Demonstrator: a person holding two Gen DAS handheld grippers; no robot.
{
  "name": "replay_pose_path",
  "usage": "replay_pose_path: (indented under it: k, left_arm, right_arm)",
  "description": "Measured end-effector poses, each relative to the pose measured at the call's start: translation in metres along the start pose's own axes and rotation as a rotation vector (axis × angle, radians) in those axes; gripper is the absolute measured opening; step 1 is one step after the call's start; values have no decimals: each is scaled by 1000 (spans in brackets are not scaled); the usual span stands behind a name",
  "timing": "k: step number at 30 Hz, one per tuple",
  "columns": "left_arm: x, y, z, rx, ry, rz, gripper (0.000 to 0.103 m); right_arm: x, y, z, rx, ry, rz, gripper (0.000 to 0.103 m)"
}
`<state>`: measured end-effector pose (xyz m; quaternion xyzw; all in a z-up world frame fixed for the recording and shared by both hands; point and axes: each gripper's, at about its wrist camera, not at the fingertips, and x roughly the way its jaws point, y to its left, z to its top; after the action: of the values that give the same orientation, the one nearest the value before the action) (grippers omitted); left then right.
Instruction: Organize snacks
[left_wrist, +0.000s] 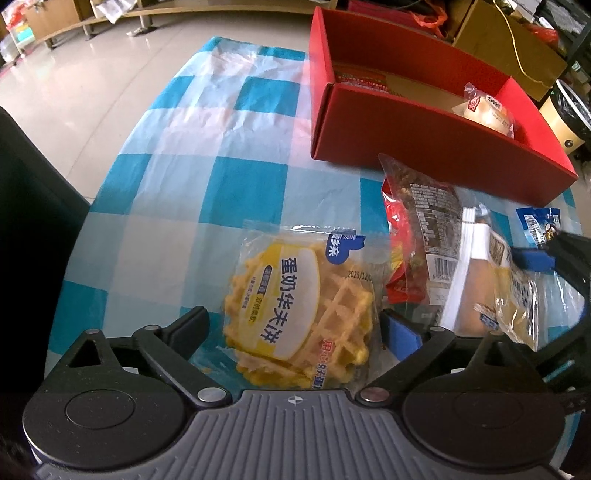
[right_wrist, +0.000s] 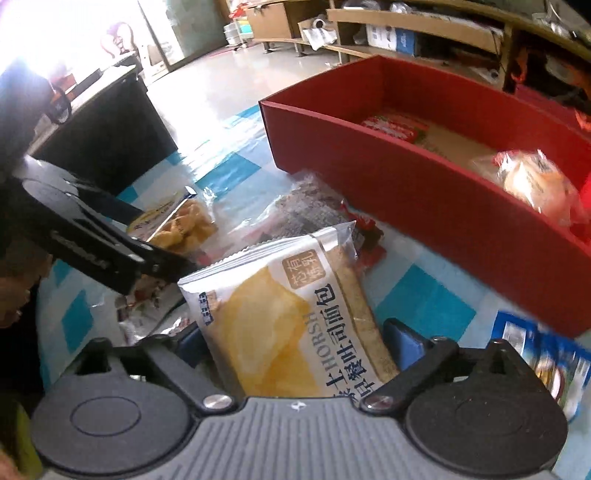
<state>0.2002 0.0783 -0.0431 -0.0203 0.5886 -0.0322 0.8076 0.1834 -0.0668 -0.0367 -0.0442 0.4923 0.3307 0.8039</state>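
Left tool (left_wrist: 295, 328): jaws spread wide, pointing steeply down at the bench (left_wrist: 229, 122), which carries a blue-and-white checked cloth. A waffle packet (left_wrist: 306, 317) lies flat on the cloth between the two fingers; neither pad presses on it. In the right wrist view the same packet (right_wrist: 173, 225) shows to the left, partly behind the left tool's black arm.

Right tool (right_wrist: 291, 339): jaws likewise spread. A toast bread packet (right_wrist: 288, 321), white wrapper with a yellow print, stands tilted between the fingers. The blue pads sit close on either side, but contact cannot be confirmed. In the left wrist view this packet (left_wrist: 476, 280) lies to the right of the waffle packet, with the right tool's blue-tipped finger (left_wrist: 532, 258) beside it.

A red-and-clear snack bag (left_wrist: 413, 229) lies between the waffle packet and the toast bread packet, partly under the latter. A blue packet (left_wrist: 539, 225) lies near the bench's right edge.

Red box (left_wrist: 406, 125): open, at the far right of the bench, just beyond the loose snacks. Inside it, a wrapped bun (left_wrist: 487, 114) at the right end and a flat red-and-green packet (right_wrist: 395, 127) further left.
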Motion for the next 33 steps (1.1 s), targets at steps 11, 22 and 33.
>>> replay_pose_path:
  k: [11, 22, 33]
  left_arm:
    - [-6, -5, 3, -24, -16, 5, 82]
    - [-38, -16, 6, -21, -117, -31, 82]
    - [-38, -39, 11, 39, -146, -29, 82]
  right_arm:
    - [-27, -10, -6, 143, -79, -37, 84]
    - [-68, -19, -14, 280, -233, -81, 79]
    - [-71, -39, 1, 324, -286, -66, 76]
